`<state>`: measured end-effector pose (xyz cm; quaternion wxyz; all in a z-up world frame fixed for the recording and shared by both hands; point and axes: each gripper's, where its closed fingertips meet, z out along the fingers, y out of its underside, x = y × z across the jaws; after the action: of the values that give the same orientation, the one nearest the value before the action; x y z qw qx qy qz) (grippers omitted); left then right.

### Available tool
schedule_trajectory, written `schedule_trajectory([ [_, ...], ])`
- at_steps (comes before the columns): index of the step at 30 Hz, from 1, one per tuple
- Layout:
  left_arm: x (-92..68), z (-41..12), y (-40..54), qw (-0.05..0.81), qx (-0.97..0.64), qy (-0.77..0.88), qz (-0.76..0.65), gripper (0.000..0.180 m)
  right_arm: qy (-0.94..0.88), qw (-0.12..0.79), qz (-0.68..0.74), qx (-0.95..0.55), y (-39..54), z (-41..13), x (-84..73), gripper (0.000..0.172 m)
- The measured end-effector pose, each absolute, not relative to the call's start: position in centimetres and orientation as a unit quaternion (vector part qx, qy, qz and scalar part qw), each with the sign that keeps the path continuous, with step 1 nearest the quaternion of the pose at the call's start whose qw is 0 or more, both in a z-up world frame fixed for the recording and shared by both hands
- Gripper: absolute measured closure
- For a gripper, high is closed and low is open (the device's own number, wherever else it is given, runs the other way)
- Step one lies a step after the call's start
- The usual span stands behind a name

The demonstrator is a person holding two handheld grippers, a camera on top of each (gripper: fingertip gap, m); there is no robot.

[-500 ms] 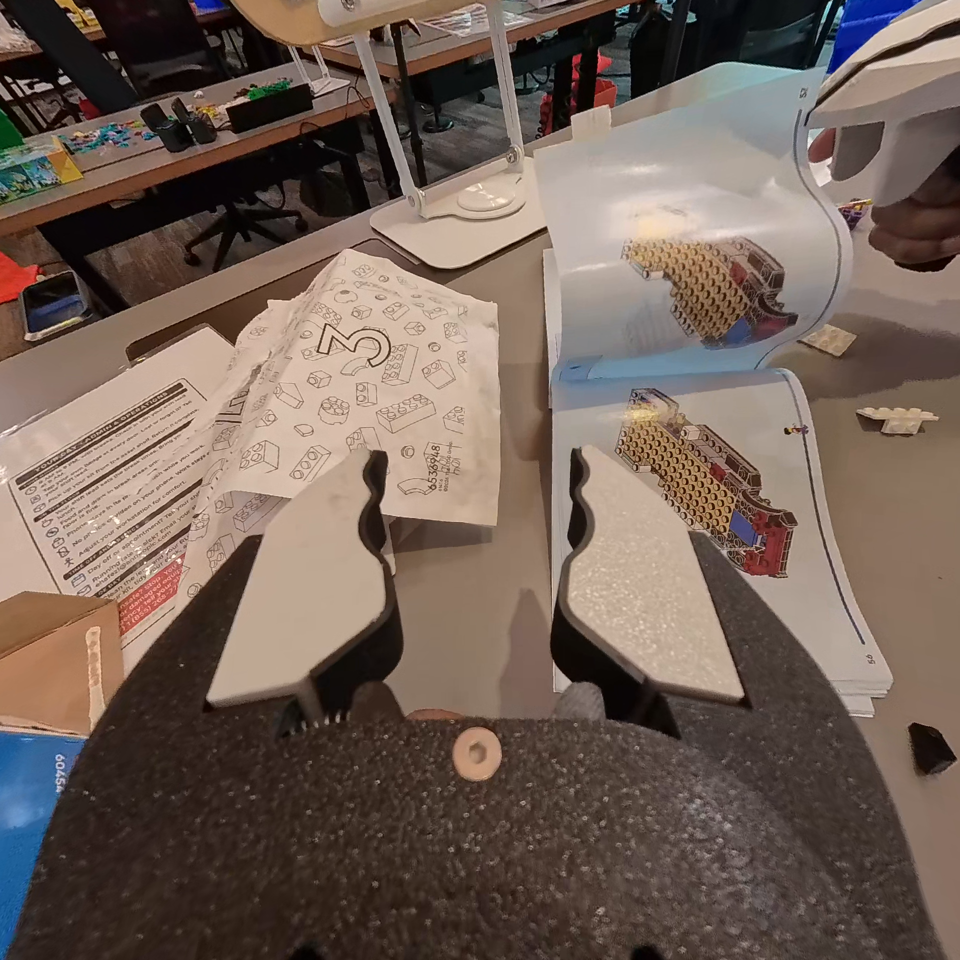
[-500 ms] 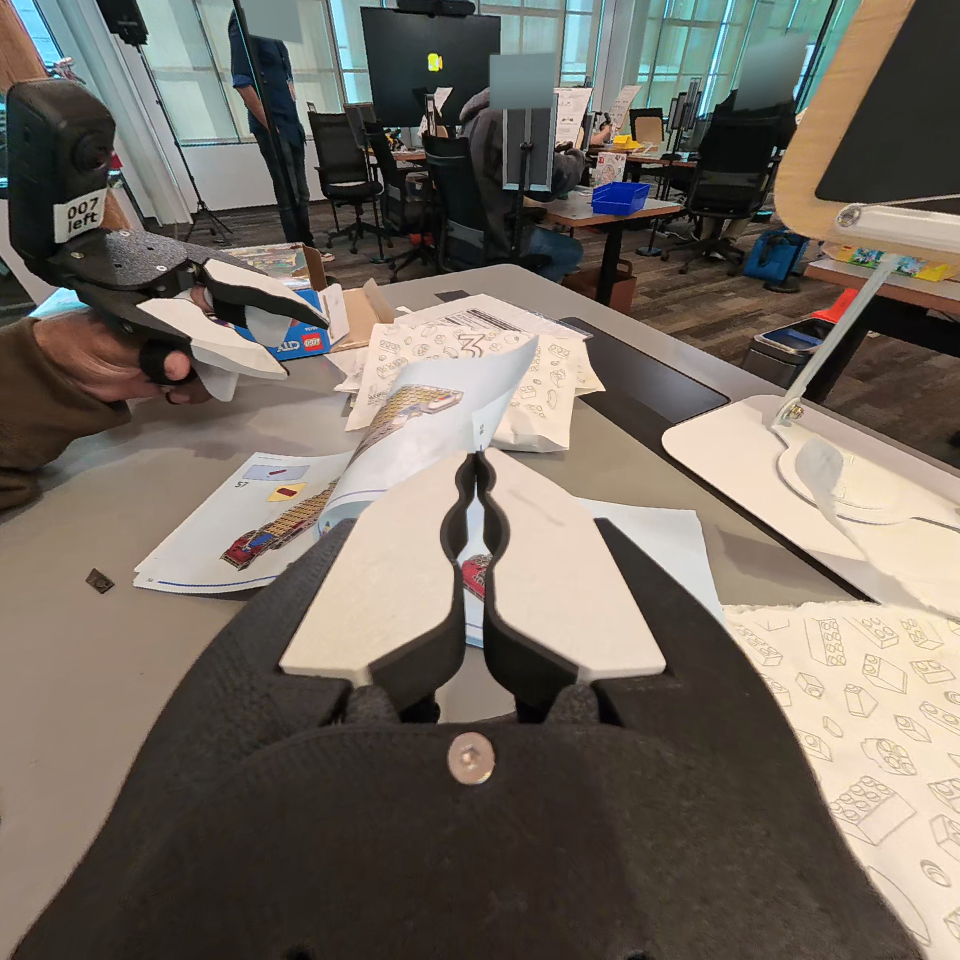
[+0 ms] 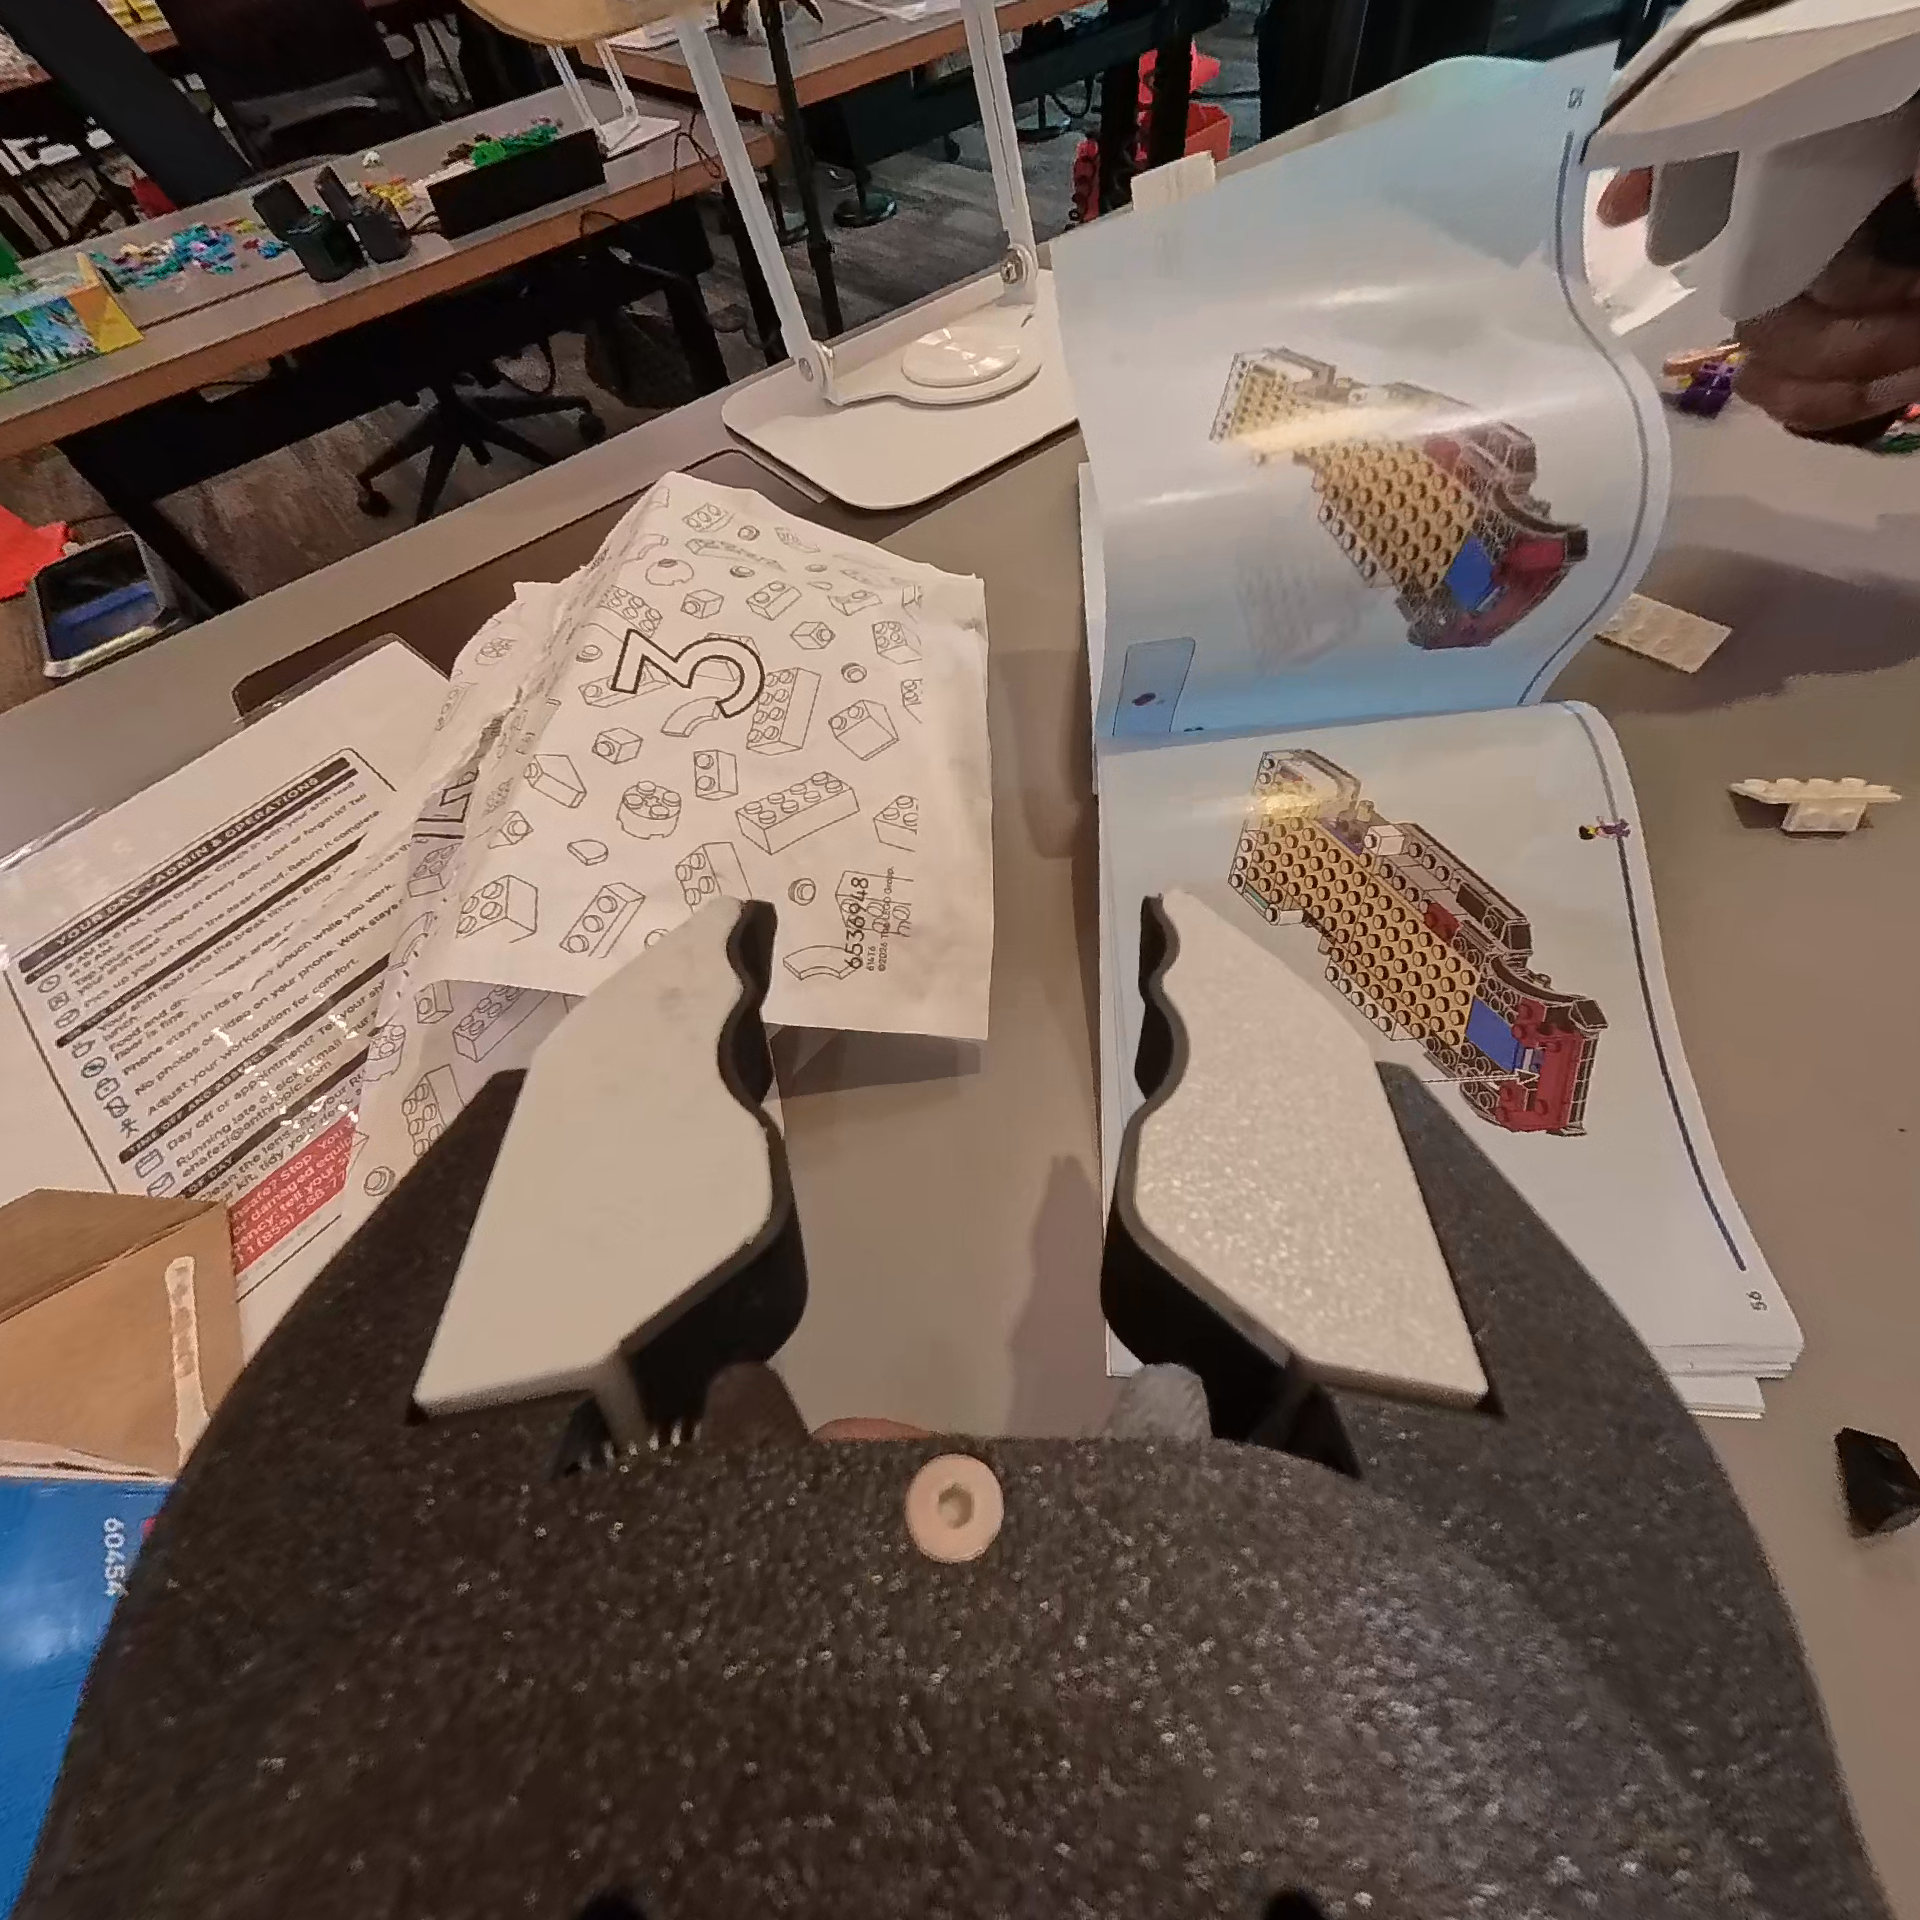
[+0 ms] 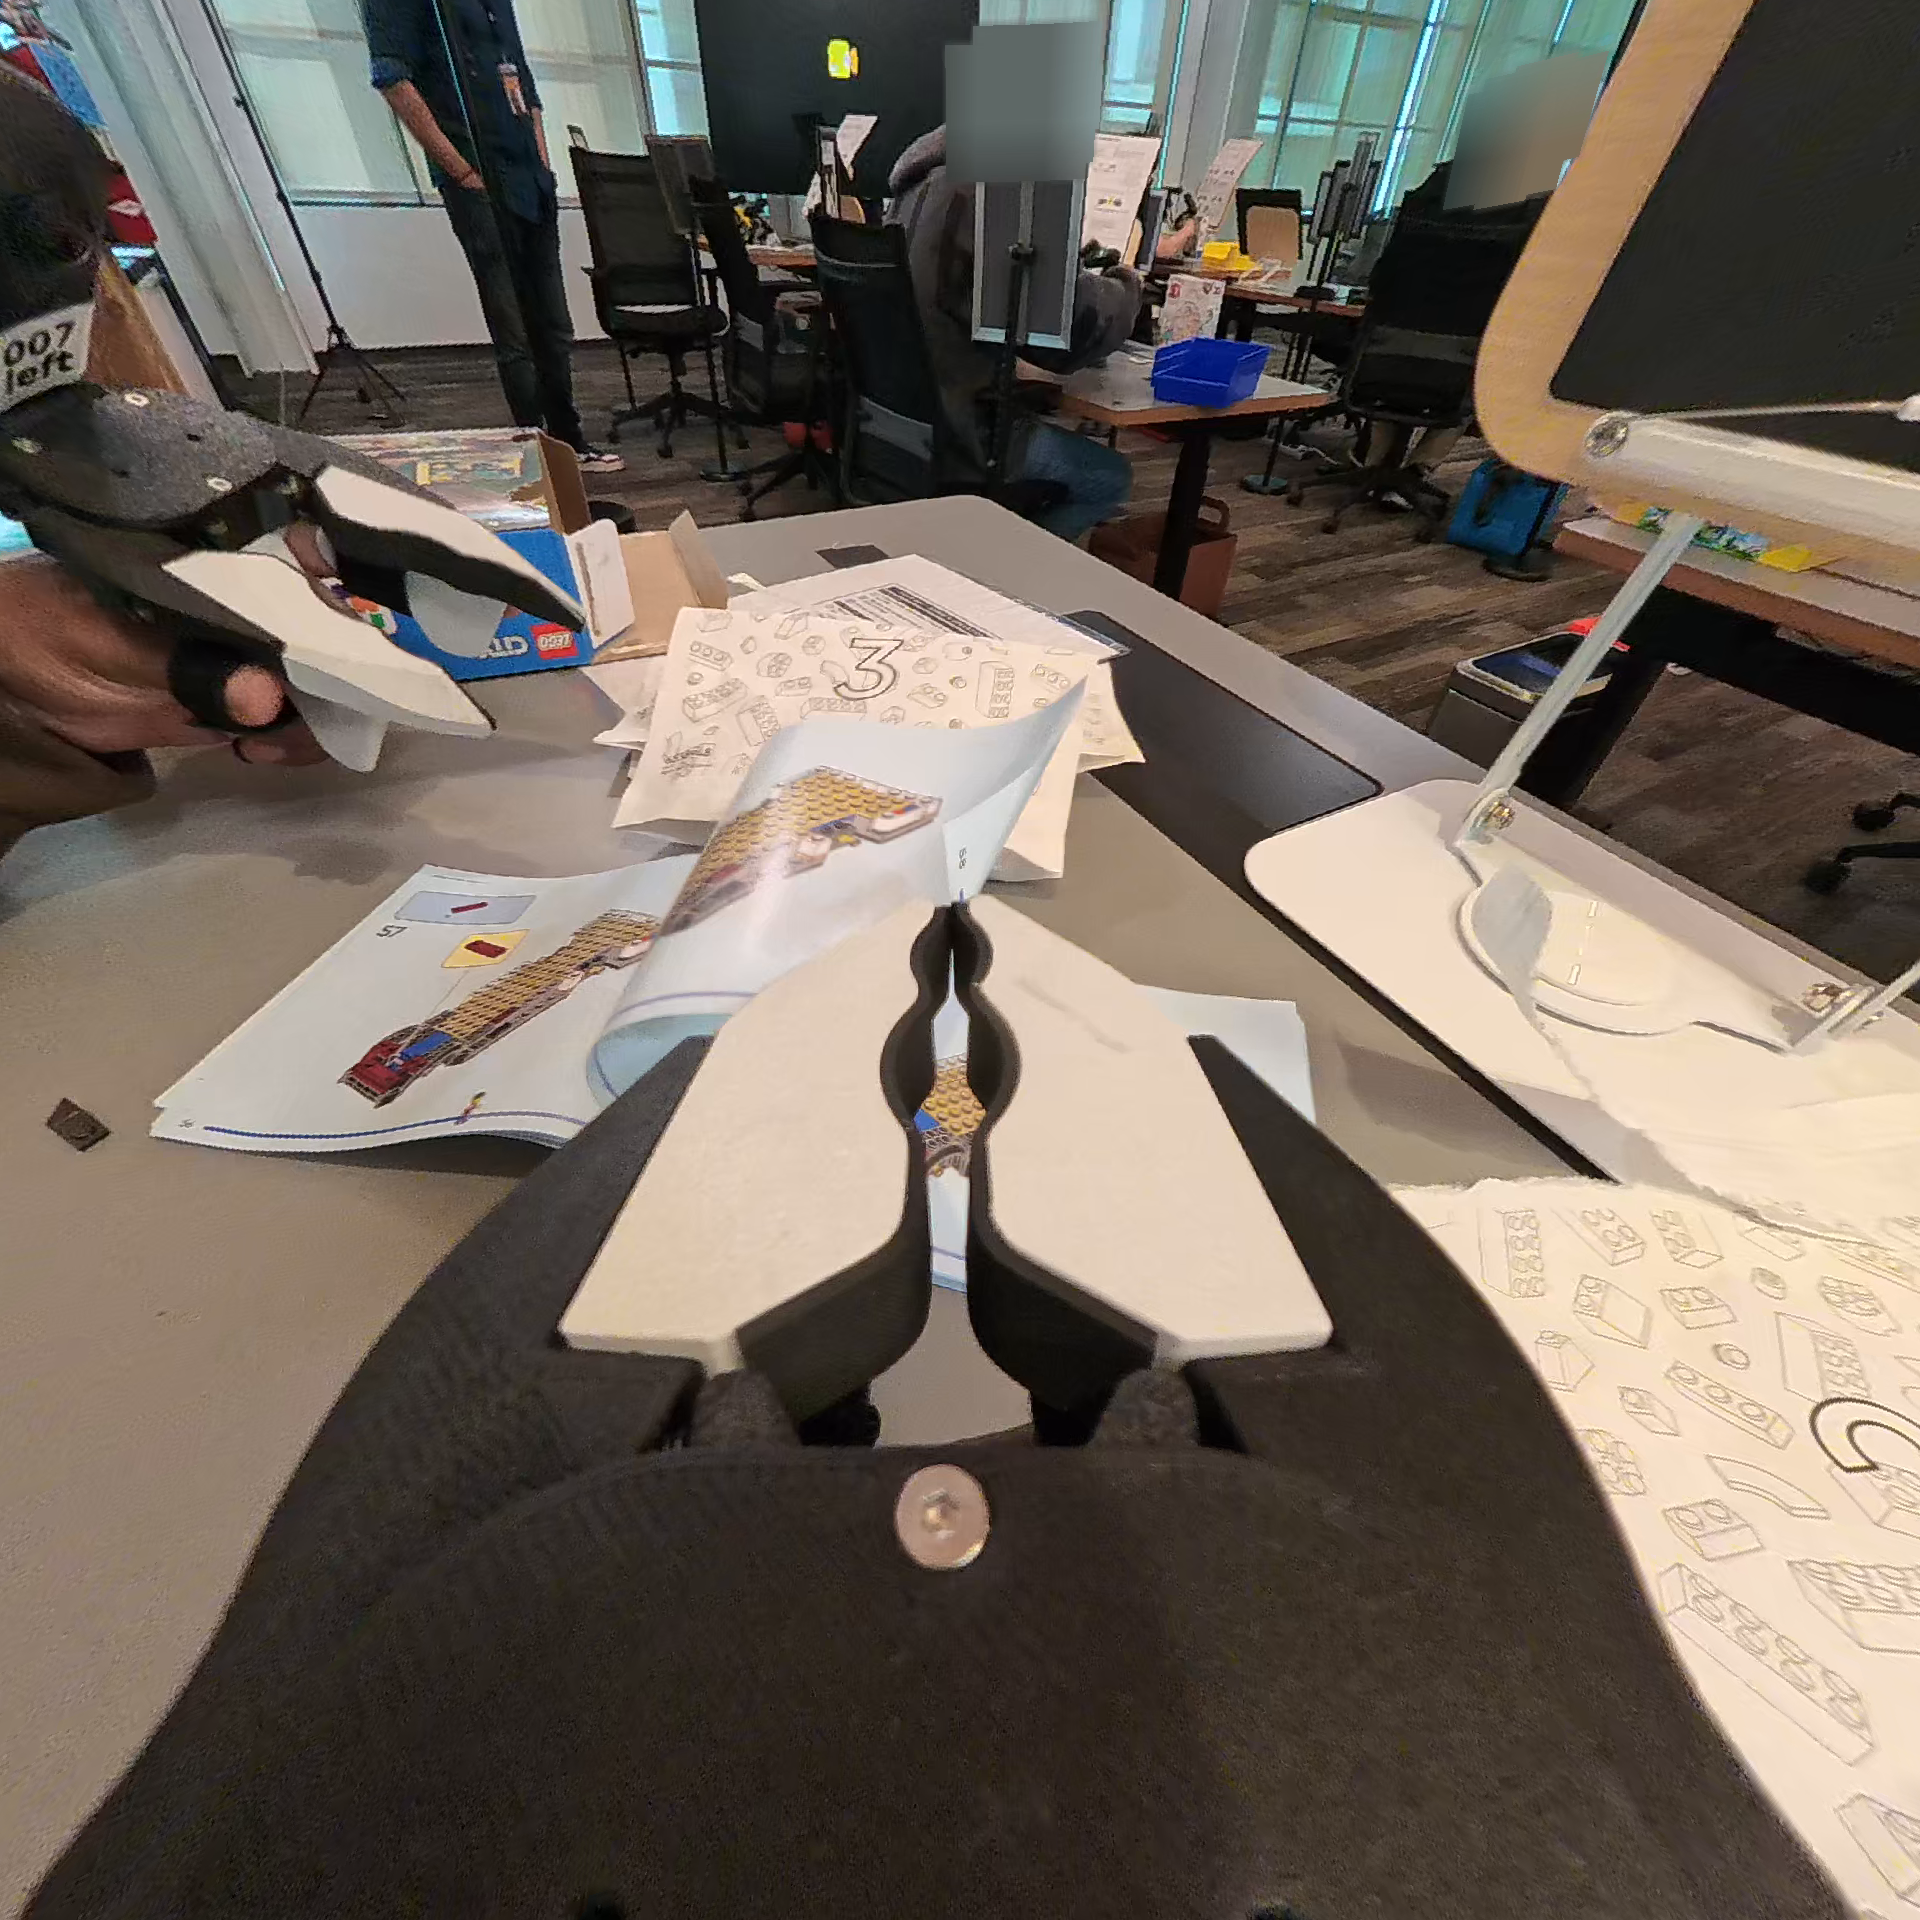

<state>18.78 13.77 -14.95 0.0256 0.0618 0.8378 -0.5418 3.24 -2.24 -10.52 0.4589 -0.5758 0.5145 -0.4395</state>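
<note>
- Right wrist view: right gripper (image 4: pixel 951 914), fingertips pressed together on the corner of a lifted page (image 4: pixel 883 831) of the instruction booklet (image 4: pixel 416 1018), which is laid open on the grey table (image 4: pixel 208 1351).
- Left gripper (image 3: pixel 956 914): jaws spread wide, nothing between; held above the table, between the printed paper bag (image 3: pixel 727 748) at left and the booklet at right.
- Lamp base (image 4: pixel 1455 935): at far right.

box (image 3: pixel 99 1340) cut off at left edge | right gripper (image 3: pixel 1756 135) cut off at top corner | bag (image 4: pixel 1714 1455) cut off at right edge
</note>
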Motion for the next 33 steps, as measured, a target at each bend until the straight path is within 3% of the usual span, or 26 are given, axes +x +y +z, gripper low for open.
schedule_trajectory([
  [33, 18.62, -15.42, 13.77, 0.028, 0.069, 0.844, -0.531, 0.112, 0.507, 0.463, -0.446, -0.574, -2.60, -9.96, 3.00, 0.172],
])
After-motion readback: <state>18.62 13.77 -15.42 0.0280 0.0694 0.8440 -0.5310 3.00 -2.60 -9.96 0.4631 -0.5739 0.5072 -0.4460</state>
